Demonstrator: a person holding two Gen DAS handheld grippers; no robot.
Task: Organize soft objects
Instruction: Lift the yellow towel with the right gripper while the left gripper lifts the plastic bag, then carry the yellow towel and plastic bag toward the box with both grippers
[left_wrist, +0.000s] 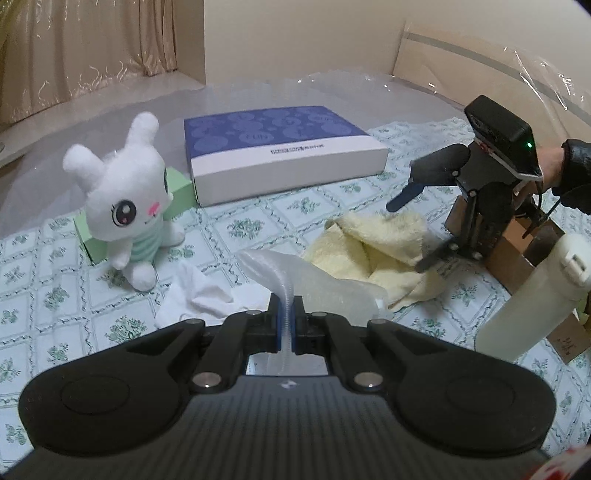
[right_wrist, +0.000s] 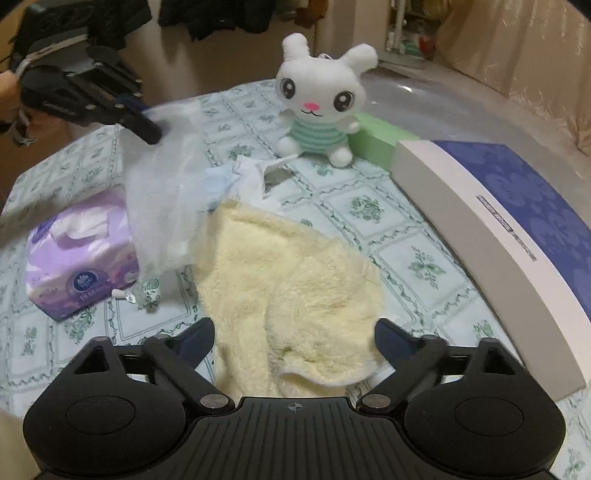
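**Left tongs pinch the mesh bag, right tongs spread over the towel**

My left tongs (left_wrist: 285, 325) are pressed together on a fold of the mesh bag (left_wrist: 317, 284), a thin translucent white thing that rises between the blue pads and flops forward and to the right. From my right camera the bag (right_wrist: 162, 206) hangs lifted off the bed, blurred, its lower edge near the tissue pack (right_wrist: 81, 258).

My right tongs (right_wrist: 294, 339) are spread wide, holding nothing. The yellow towel (right_wrist: 295, 288) lies crumpled on the bedsheet (right_wrist: 424, 266) directly under and ahead of them, and its near edge runs down between the two fingers. From the left camera, the right tongs (left_wrist: 410, 229) point down at the towel (left_wrist: 376, 251), one finger above it and the other at its right edge.

Just beyond the towel lies a small white cloth (right_wrist: 255, 177), bunched up, touching the towel's far end. Behind that sits the bunny (right_wrist: 321, 103), upright in a green striped top, leaning against a green box (right_wrist: 376, 140). To its right is a flat blue and white box (right_wrist: 517, 221), lying well along the right side of the towel without touching it.

In the left view a cream bottle (left_wrist: 532, 295) stands at the far right, beside a brown carton (left_wrist: 517, 251).
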